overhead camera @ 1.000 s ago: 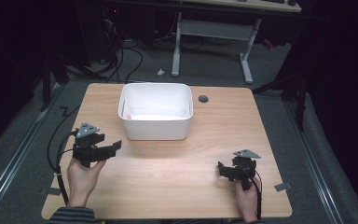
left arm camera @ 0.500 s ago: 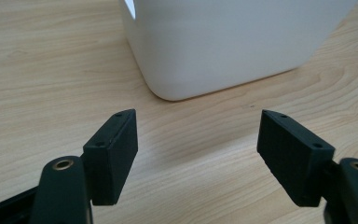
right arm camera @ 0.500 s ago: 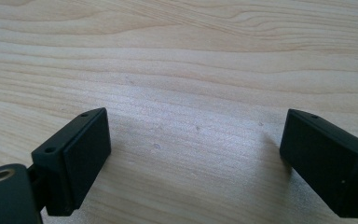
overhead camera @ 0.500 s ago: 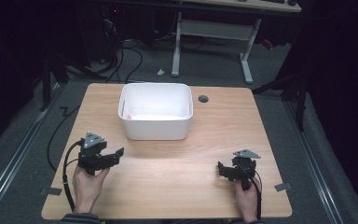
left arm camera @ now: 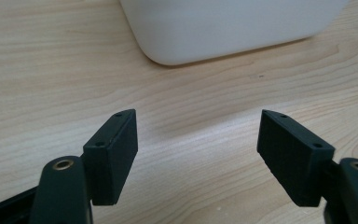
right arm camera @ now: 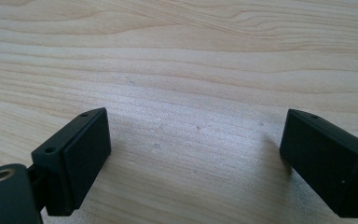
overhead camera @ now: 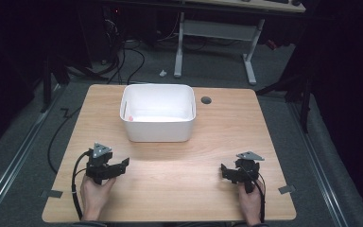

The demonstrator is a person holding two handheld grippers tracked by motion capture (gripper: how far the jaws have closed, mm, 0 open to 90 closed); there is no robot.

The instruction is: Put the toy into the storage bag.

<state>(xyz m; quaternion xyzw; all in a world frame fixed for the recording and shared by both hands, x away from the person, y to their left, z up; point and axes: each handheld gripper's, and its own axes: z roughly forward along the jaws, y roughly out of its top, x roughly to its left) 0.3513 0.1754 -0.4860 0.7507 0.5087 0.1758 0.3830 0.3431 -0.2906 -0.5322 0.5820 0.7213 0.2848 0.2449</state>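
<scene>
High view: wooden desk (overhead camera: 170,189) with a white bin (overhead camera: 157,113) standing at its far middle, upright, open top; a small reddish spot on the inner left wall (too small to tell what). Round grommet hole (overhead camera: 206,100) just right of the bin's far corner. Left gripper (overhead camera: 118,165) at the near left, held in a hand (overhead camera: 94,194), low over the desk, jaws pointing right and slightly far, toward the bin's near left corner but apart from it. Right gripper (overhead camera: 224,171) at the near right in the other hand (overhead camera: 250,203), jaws pointing left, well apart from the bin. Black cable (overhead camera: 78,177) looping from the left gripper toward the near edge. Grey floor and a second desk's legs (overhead camera: 248,56) beyond, dark.

Left gripper view: left gripper (left arm camera: 196,144) with jaws wide apart, nothing between them, bare wood grain under the gap. Bin (left arm camera: 233,28) ahead, its rounded lower corner just beyond the jaws, standing flat on the desk (left arm camera: 51,70).

Right gripper view: right gripper (right arm camera: 193,154) with jaws spread wide (wider in this view than the left pair), holding nothing, close above the desk (right arm camera: 191,60); plain wood ahead.
</scene>
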